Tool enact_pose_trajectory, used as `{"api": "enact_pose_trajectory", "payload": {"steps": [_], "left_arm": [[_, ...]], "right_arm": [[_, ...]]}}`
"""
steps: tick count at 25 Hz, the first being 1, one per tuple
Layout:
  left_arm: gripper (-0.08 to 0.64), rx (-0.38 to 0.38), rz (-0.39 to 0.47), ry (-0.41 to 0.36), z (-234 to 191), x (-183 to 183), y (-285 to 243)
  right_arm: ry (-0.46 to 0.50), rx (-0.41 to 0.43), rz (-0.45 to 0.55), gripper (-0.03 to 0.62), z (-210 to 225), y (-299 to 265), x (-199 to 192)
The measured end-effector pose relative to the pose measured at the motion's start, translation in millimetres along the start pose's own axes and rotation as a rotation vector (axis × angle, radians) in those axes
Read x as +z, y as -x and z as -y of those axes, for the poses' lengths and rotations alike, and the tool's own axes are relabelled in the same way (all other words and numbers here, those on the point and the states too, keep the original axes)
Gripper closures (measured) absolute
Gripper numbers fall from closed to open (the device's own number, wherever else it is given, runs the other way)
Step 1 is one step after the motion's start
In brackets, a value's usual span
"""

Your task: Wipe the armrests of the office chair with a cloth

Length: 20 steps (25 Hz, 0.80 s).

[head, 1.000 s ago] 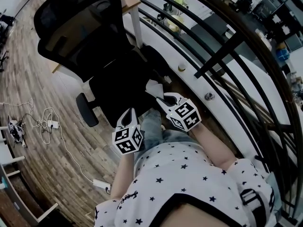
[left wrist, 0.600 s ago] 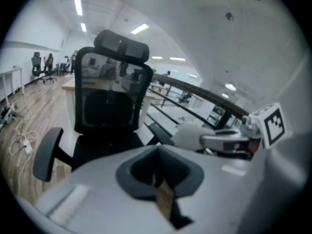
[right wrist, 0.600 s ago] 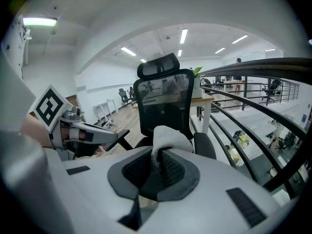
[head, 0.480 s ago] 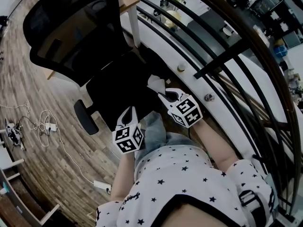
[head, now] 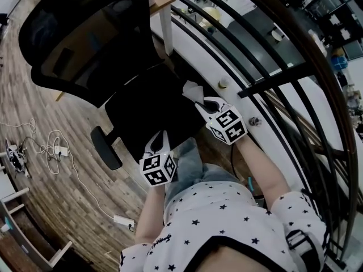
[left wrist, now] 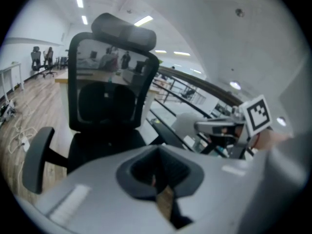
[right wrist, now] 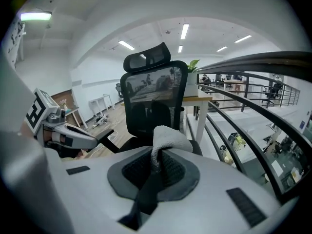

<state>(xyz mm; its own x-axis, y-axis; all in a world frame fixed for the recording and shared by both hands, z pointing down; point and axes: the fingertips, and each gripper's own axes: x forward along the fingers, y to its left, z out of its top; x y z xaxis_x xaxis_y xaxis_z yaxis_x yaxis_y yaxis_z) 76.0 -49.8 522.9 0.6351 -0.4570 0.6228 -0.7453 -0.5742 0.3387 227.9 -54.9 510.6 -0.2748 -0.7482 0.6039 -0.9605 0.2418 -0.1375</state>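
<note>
Cloth (right wrist: 168, 138) sits pinched in my right gripper (right wrist: 155, 172), ready for the armrest (head: 106, 148); my left gripper (left wrist: 158, 179) (clenched, empty) hovers nearby.

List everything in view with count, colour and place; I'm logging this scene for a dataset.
office chair: one, black, in front of the person.
armrest: one visible, black, chair's left side in the head view.
cloth: one, white, at the chair's right side.
railing: one, black, curving along the right.
table: one, wooden top, white leg, behind the chair.
cables: several, white, on the floor, left.
shirt: one, white with black stars, bottom.
left gripper: grey, jaws together, empty.
right gripper: grey, shut on the cloth.
</note>
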Motion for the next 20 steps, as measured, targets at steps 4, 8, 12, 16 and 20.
{"api": "enact_pose_trajectory", "payload": {"steps": [4, 8, 12, 16, 20], "left_arm": [[0.554, -0.005, -0.011, 0.006, -5, 7, -17], [0.554, -0.007, -0.022, 0.01, -8, 13, -31], [0.554, -0.005, -0.038, 0.014, -16, 16, -43], [0.554, 0.0, -0.063, 0.015, -25, 15, -54], [0.554, 0.002, -0.08, 0.021, -32, 15, -64]], "right_arm": [[0.01, -0.006, -0.016, 0.561, 22, -21, 7], [0.026, -0.011, -0.033, 0.561, 44, -38, 14], [0.034, -0.022, -0.038, 0.561, 65, -59, 22], [0.054, -0.027, -0.047, 0.561, 83, -79, 30], [0.089, -0.037, -0.065, 0.561, 102, -100, 34]]}}
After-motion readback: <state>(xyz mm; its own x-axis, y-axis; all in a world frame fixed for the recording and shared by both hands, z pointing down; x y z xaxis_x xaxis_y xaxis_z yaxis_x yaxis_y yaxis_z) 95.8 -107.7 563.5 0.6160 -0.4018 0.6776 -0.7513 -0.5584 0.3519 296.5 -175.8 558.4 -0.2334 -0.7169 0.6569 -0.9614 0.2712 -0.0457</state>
